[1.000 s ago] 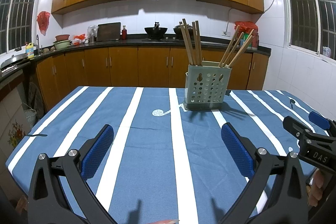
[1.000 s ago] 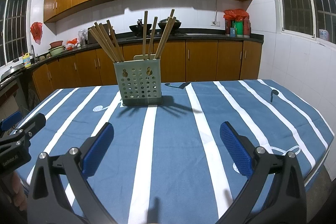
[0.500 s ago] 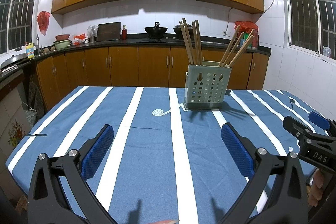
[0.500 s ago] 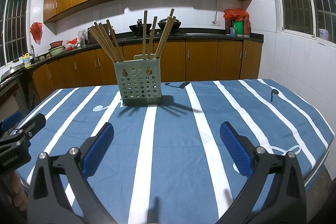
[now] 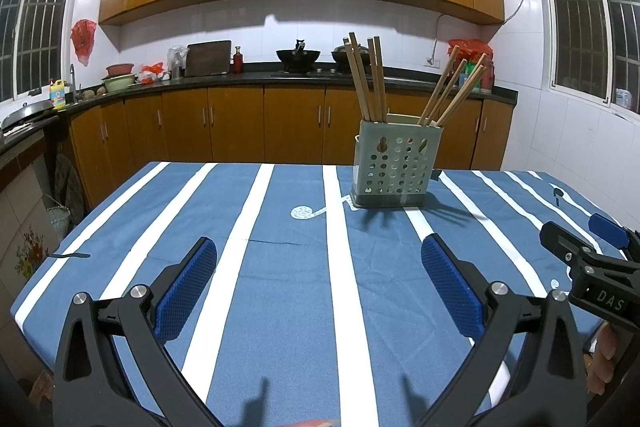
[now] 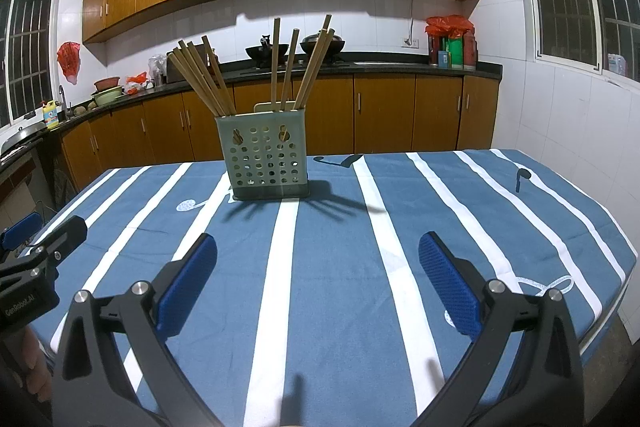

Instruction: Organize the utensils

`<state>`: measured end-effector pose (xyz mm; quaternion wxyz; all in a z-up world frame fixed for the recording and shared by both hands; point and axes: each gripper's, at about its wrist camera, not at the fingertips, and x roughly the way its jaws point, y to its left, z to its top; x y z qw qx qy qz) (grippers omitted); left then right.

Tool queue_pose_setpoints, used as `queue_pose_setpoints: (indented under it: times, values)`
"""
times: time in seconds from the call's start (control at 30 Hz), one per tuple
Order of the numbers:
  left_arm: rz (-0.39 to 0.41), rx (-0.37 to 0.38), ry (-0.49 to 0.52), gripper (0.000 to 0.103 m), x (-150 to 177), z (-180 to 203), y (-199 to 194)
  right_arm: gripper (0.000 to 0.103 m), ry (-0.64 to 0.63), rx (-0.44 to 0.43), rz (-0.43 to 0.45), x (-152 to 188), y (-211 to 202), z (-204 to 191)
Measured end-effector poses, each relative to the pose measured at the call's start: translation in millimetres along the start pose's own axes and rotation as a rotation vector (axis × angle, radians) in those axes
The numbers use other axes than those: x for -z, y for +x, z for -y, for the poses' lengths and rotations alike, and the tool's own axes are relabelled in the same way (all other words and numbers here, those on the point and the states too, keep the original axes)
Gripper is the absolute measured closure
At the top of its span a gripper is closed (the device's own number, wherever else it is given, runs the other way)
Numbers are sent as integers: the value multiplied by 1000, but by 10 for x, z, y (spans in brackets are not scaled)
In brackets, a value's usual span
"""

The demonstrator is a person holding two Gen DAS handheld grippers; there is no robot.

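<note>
A pale green perforated utensil holder [image 5: 395, 164] [image 6: 267, 157] stands upright on the far part of the table. Several wooden chopsticks [image 5: 366, 81] [image 6: 202, 77] lean in it, in two groups. My left gripper [image 5: 320, 287] hovers open over the near table, well short of the holder, with nothing between its blue pads. My right gripper [image 6: 318, 285] is likewise open and empty, also well back from the holder. Each gripper shows at the edge of the other's view: the right one [image 5: 588, 259] and the left one [image 6: 40, 239].
The table wears a blue cloth with white stripes [image 5: 280, 267] [image 6: 400, 227]. Its edges fall away at left and right. Brown kitchen cabinets and a dark counter [image 5: 240, 79] with pots run behind it. A hand [image 5: 604, 359] holds the right gripper's handle.
</note>
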<state>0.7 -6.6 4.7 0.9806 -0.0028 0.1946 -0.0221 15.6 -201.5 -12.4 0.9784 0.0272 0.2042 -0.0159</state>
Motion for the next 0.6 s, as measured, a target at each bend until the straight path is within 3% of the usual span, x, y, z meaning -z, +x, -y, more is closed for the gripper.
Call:
queue_pose_setpoints:
  times: [0.6]
  values:
    - [-4, -3, -5, 2, 23, -7, -3, 4, 2, -1, -2, 0, -2, 5]
